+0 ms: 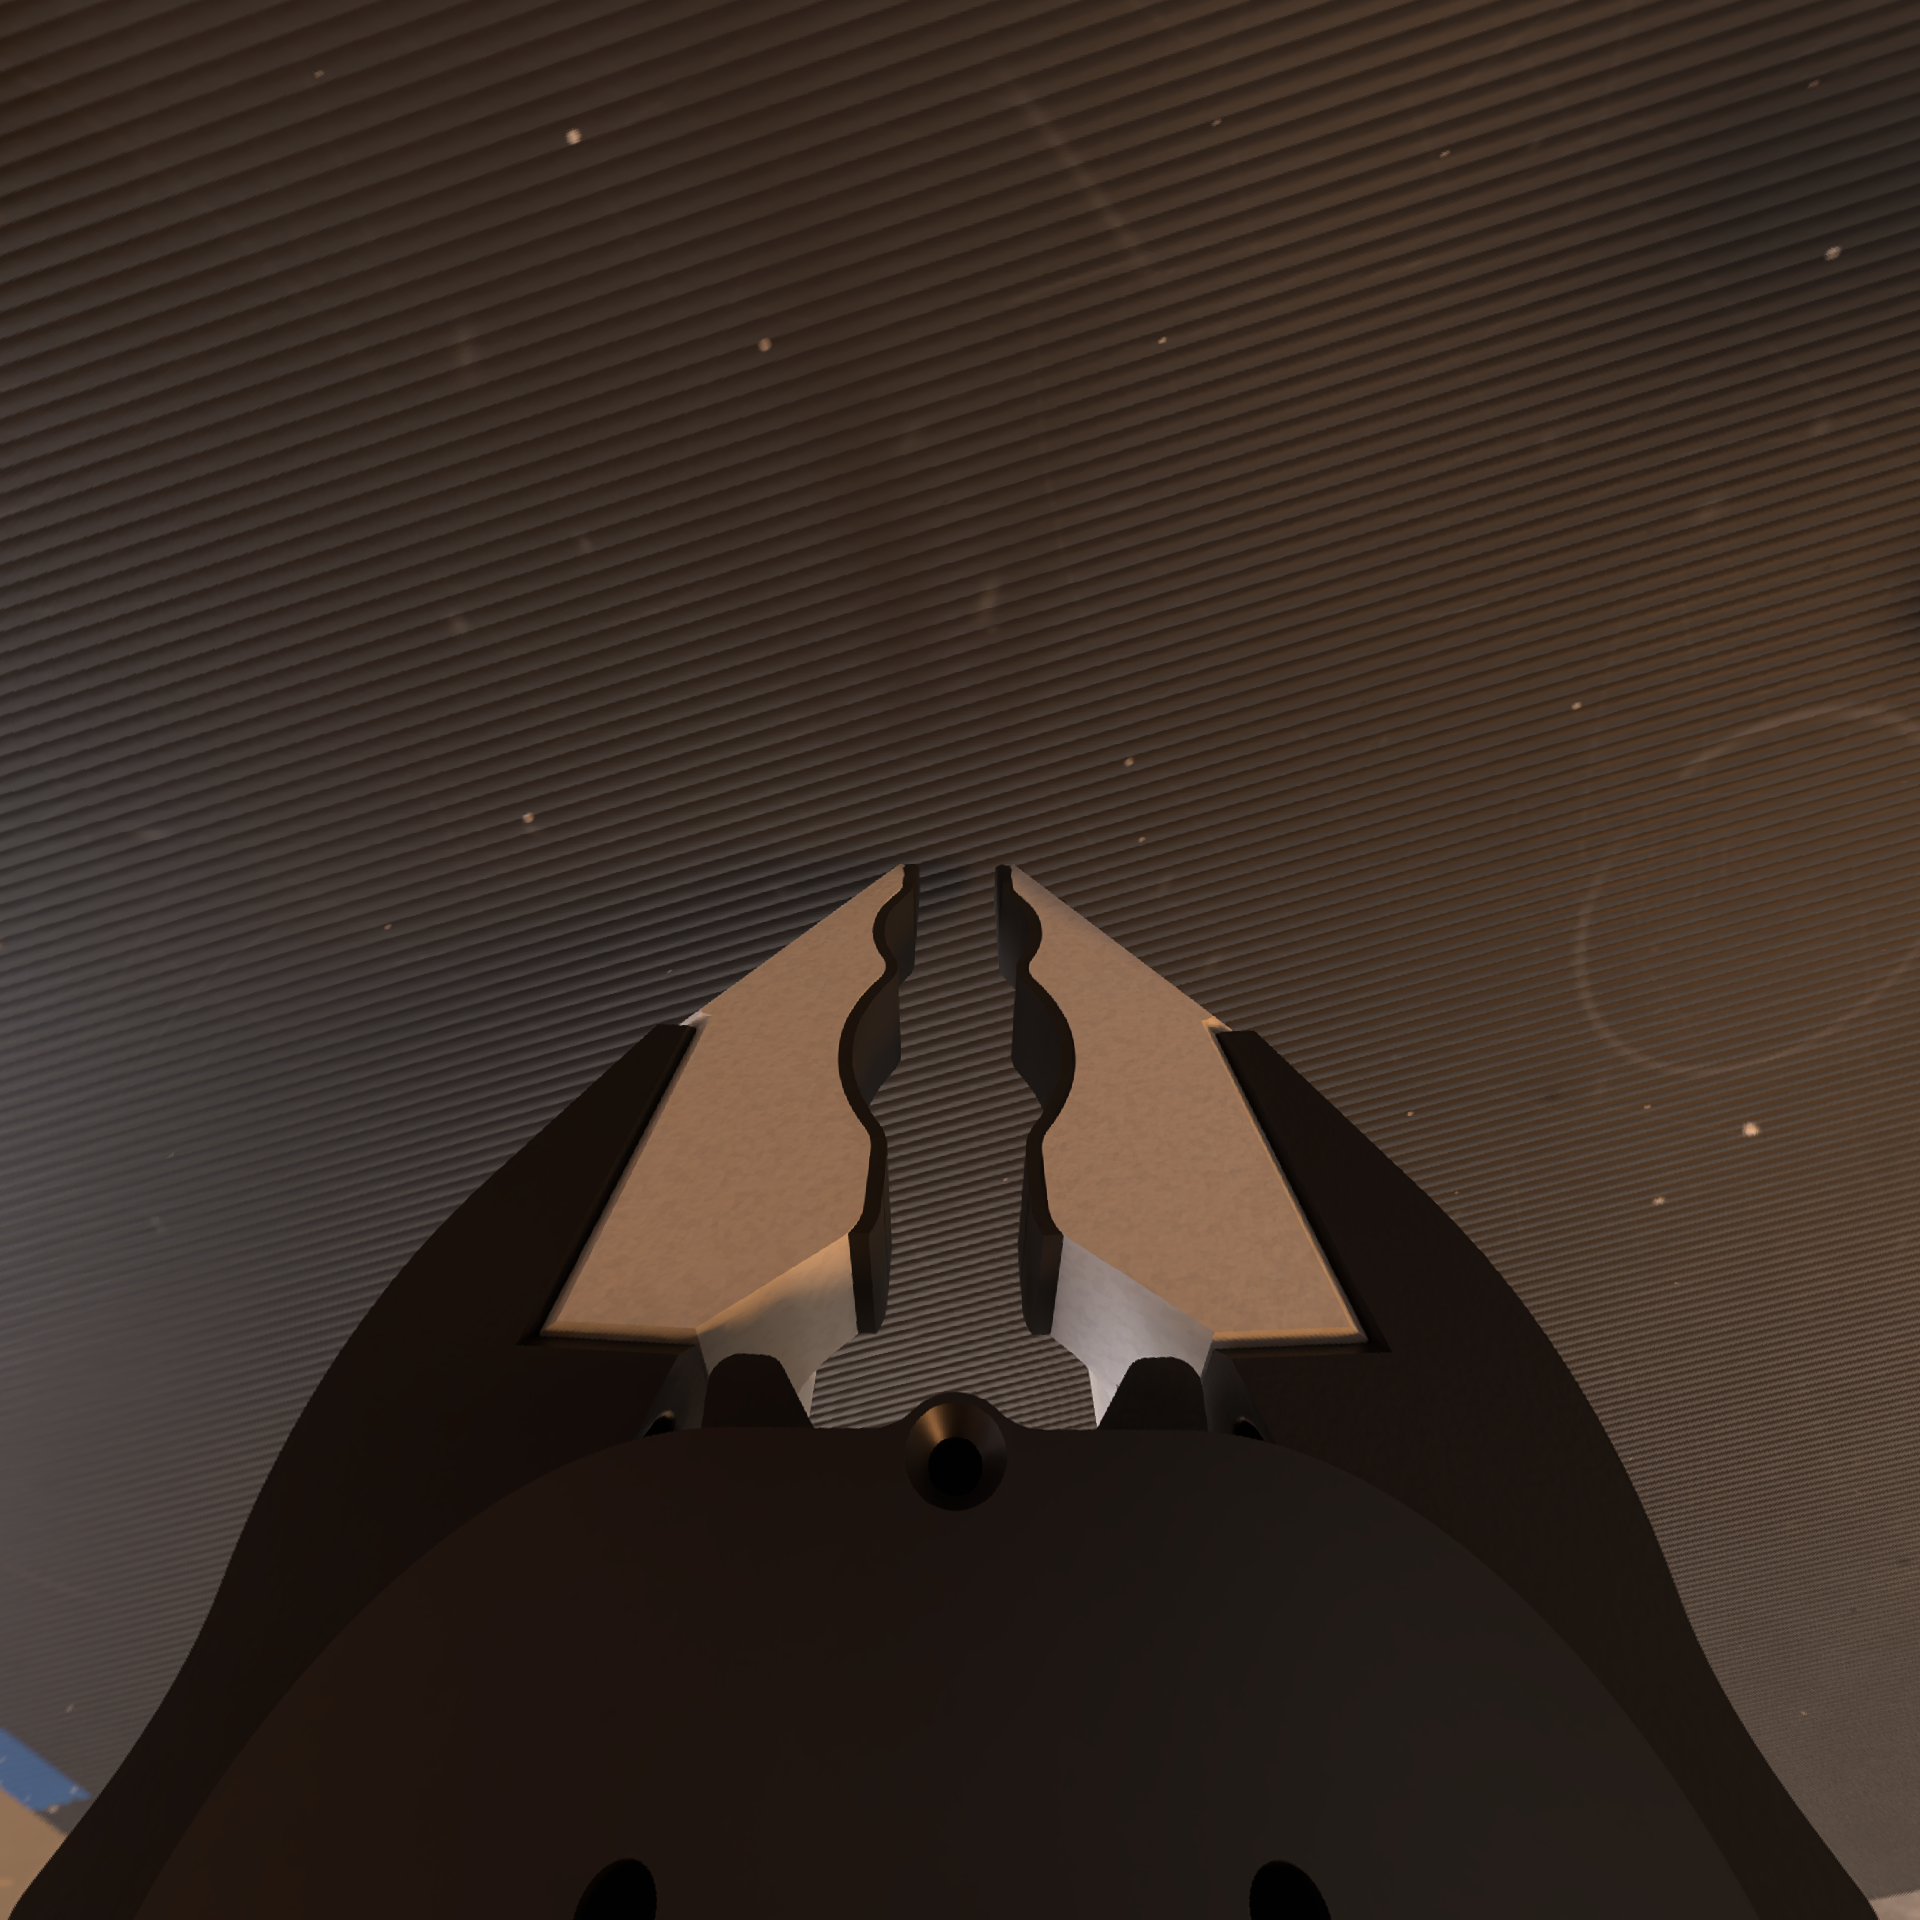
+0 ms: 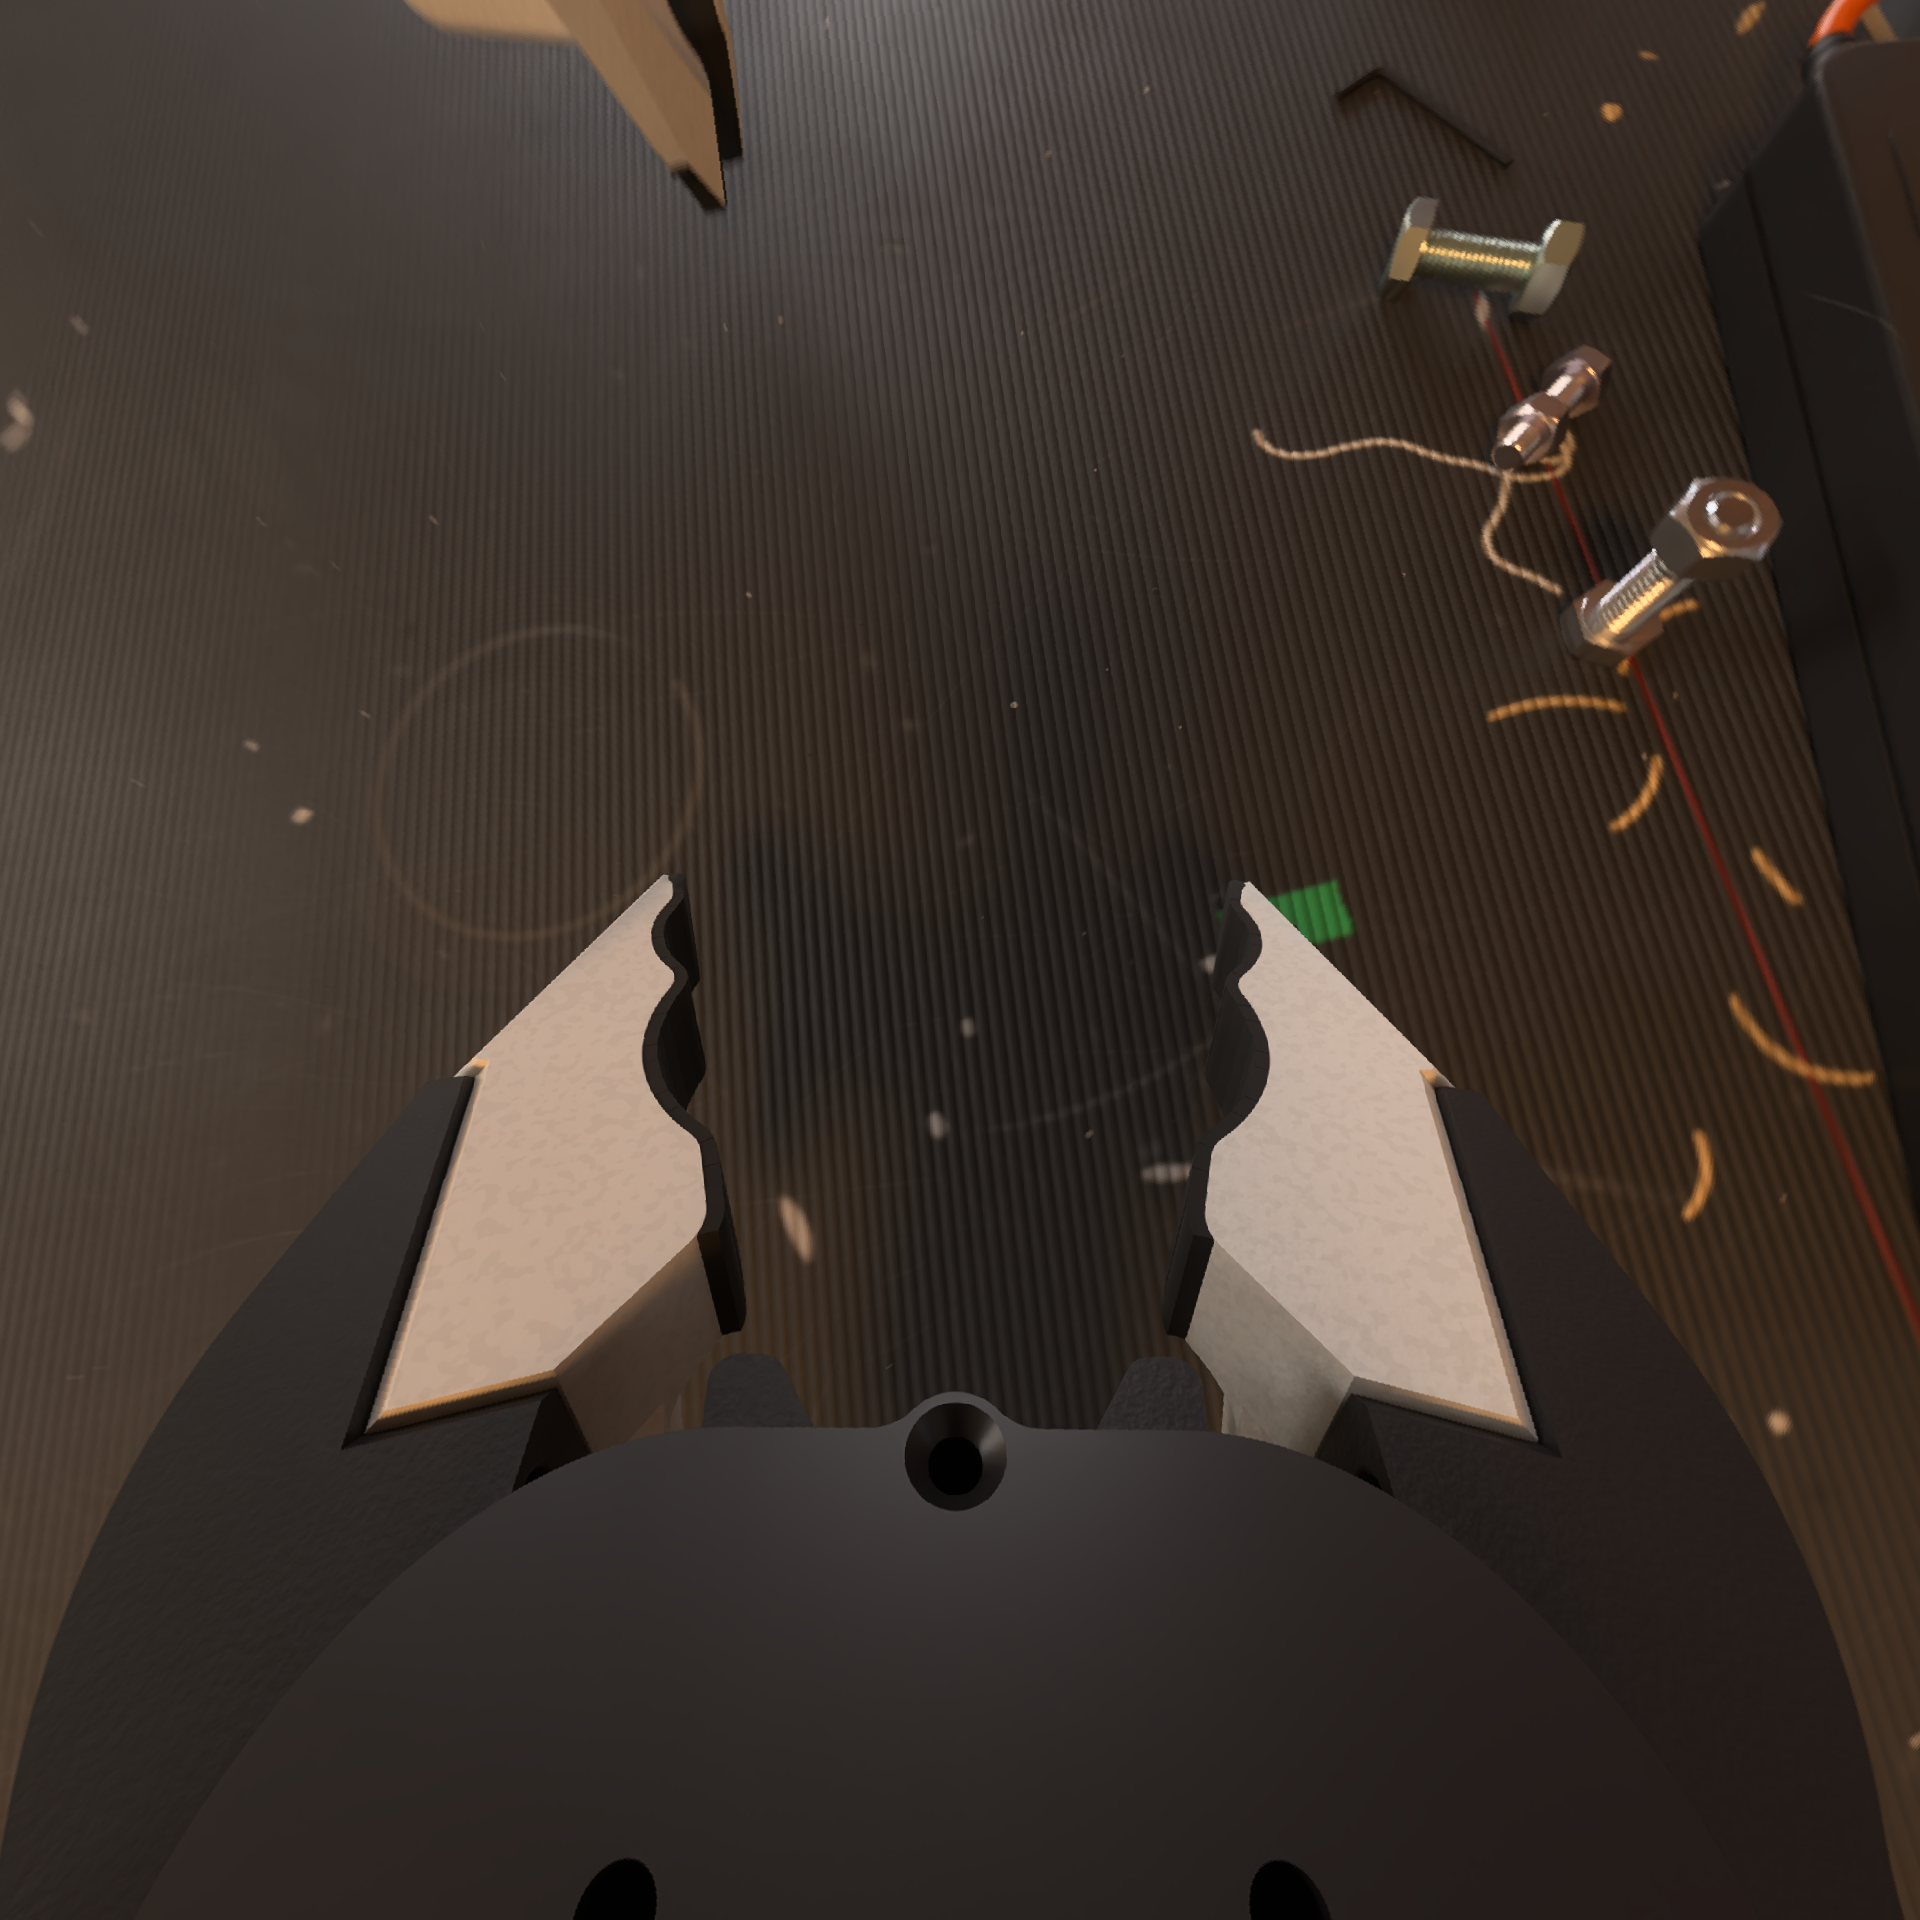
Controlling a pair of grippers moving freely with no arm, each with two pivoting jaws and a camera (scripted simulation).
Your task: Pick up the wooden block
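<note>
No wooden block shows in either view. In the left wrist view my left gripper (image 1: 956, 883) hangs over a dark ribbed mat (image 1: 935, 468). Its jaws are nearly together with only a narrow slit between them, and nothing is in it. In the right wrist view my right gripper (image 2: 951, 899) is wide open and empty above the same mat (image 2: 935, 623). The tip of the other gripper's finger (image 2: 675, 94) pokes in at the top left of the right wrist view.
Three bolts (image 2: 1481, 255) (image 2: 1553, 405) (image 2: 1662, 566) lie at the right with a string (image 2: 1382, 447), a red wire (image 2: 1714, 831) and wood shavings. A black box (image 2: 1849, 364) stands along the right edge. A green patch (image 2: 1314, 909) lies by my right finger. A blue and tan corner (image 1: 36, 1787) shows at the lower left.
</note>
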